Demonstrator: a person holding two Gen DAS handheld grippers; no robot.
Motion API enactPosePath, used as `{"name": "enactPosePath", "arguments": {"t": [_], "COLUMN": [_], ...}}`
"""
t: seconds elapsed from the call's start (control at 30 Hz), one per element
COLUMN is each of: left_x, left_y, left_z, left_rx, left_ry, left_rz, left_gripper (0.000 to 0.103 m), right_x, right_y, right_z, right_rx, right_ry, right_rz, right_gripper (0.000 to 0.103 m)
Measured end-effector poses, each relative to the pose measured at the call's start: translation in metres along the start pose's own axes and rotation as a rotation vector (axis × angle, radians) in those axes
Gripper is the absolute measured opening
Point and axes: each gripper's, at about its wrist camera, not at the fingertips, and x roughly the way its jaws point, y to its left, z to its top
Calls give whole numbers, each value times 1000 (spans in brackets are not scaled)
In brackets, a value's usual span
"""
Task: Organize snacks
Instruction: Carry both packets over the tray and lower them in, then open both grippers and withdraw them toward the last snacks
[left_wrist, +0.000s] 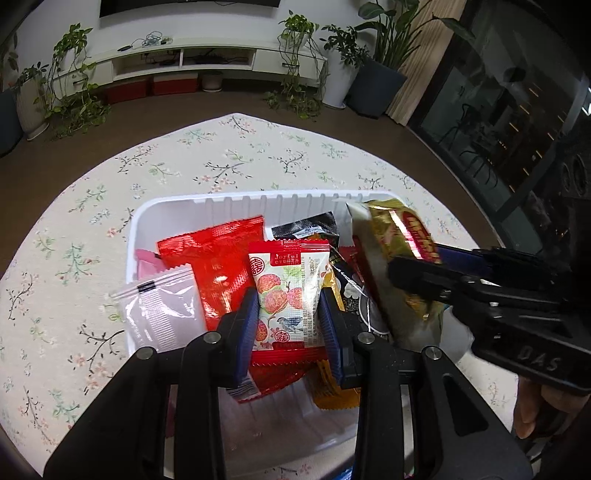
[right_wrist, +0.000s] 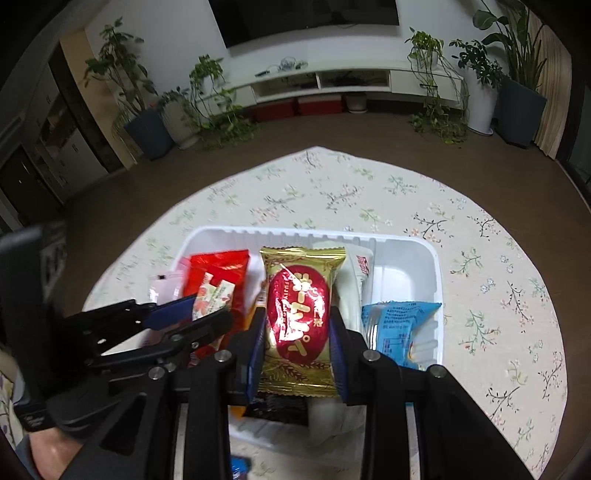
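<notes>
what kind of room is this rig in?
Most likely a home living room: a wall-mounted TV above a low white media console, potted plants along the wall, and a table with a floral cloth holding the snack bin.

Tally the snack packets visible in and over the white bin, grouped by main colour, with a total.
Red: 1, large packet
White with red ends: 1, in the left tongs
Gold: 1, in the right tongs
Pink or clear: 1
Blue: 1
Orange: 1
Black: 1
White: 1
Total: 8, in the white bin; others may be hidden.
</notes>
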Motion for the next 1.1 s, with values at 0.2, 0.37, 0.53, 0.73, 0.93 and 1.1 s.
{"name": "enactPosePath", "arguments": {"t": [0.2,0.37,0.53,0.73,0.93,1.1], "left_x": [11,11,7,3,-1,-7], "left_y": [0,5,6,7,6,7], "left_z": [-4,-6,-12,-12,-11,-14], "left_rx": [-4,-18,-28,-43,-42,-47], "left_ry": [2,-3,-10,-22,-29,-48], "left_rz": [3,-3,-13,-23,-24,-23], "left_gripper": [31,32,33,38,48,65], "right_x": [18,22,23,20,13,4], "right_y": [1,-1,1,-1,-5,-7], "right_z": [-3,-3,-3,-4,-6,-9], "right_rx": [-18,-16,-12,-1,10,21], "right_ry": [26,28,27,23,12,-3], "right_rz": [-36,-36,-33,-23,-18,-14], "right_gripper": [33,34,34,34,34,35]}}
